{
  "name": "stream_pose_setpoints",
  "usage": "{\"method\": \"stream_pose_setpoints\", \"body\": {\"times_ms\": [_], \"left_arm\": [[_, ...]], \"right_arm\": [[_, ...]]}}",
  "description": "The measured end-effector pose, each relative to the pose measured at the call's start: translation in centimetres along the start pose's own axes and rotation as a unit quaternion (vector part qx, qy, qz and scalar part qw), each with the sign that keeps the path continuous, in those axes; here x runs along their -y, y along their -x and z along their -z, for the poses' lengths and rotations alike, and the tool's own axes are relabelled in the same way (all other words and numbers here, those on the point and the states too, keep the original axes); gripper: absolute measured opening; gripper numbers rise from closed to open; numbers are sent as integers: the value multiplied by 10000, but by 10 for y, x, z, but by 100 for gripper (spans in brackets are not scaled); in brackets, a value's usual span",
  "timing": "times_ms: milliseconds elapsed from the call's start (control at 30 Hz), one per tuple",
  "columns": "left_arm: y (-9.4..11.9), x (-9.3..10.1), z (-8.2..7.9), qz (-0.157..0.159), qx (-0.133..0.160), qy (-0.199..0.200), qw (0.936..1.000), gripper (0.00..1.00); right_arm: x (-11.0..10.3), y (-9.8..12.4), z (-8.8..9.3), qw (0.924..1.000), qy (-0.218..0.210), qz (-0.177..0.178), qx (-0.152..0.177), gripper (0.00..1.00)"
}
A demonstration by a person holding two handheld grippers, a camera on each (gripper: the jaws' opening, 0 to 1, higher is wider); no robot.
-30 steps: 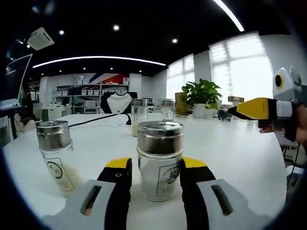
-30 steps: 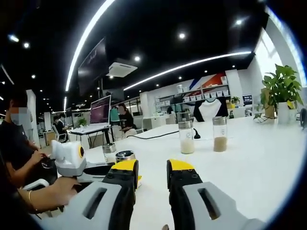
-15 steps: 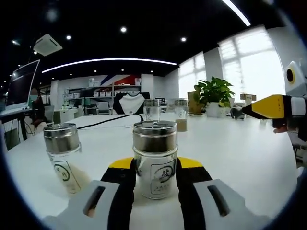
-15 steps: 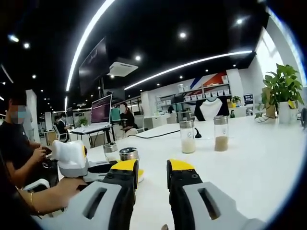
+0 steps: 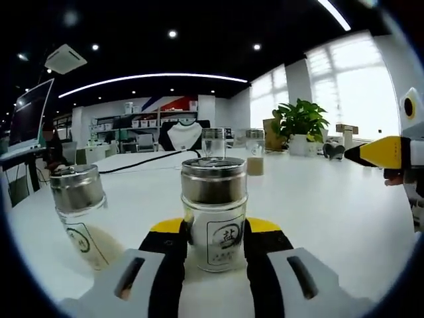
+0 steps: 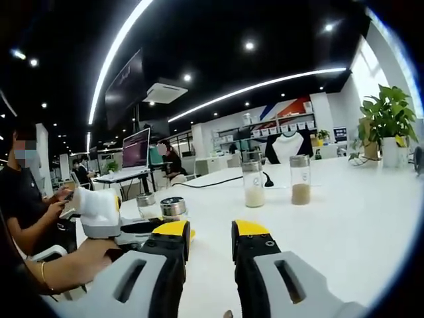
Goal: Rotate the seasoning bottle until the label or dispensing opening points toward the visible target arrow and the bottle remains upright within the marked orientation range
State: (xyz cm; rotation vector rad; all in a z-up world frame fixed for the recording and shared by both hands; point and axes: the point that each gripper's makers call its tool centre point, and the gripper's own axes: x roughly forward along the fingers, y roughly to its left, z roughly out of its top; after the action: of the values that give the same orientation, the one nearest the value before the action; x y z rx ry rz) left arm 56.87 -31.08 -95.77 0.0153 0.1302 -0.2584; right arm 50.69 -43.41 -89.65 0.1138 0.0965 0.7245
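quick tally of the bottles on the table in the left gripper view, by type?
Short steel-capped seasoning bottles: 2, one between the left gripper's jaws, one beside it.
Tall bottles at the back: 2, one pale, one with brown contents.
Total: 4

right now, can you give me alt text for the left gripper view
The left claw closes its yellow-tipped jaws around an upright seasoning bottle with a metal cap, its label facing the camera, on a white table. A second bottle stands to its left, two more jars farther back, and the right claw pokes in from the right edge.
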Motion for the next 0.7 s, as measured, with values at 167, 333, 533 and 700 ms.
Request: {"method": "stream_pose_setpoints", "body": {"times_ms": [167,333,533,700], "left_arm": [[-1,0,0,-20,1,0,10000,35],[0,0,0,-35,3,-34,10000,35],[3,4,-3,-20,42,-115,9999,41],[5,8,-7,6,36,-247,9997,47]], "right_arm": [[1,0,2,10000,-2,-8,-26,23],[1,1,0,10000,18,1,-8,26],[-7,2,3,9997,113,-200,-103,55],[-8,2,4,9997,96,-204,-126,60]]}}
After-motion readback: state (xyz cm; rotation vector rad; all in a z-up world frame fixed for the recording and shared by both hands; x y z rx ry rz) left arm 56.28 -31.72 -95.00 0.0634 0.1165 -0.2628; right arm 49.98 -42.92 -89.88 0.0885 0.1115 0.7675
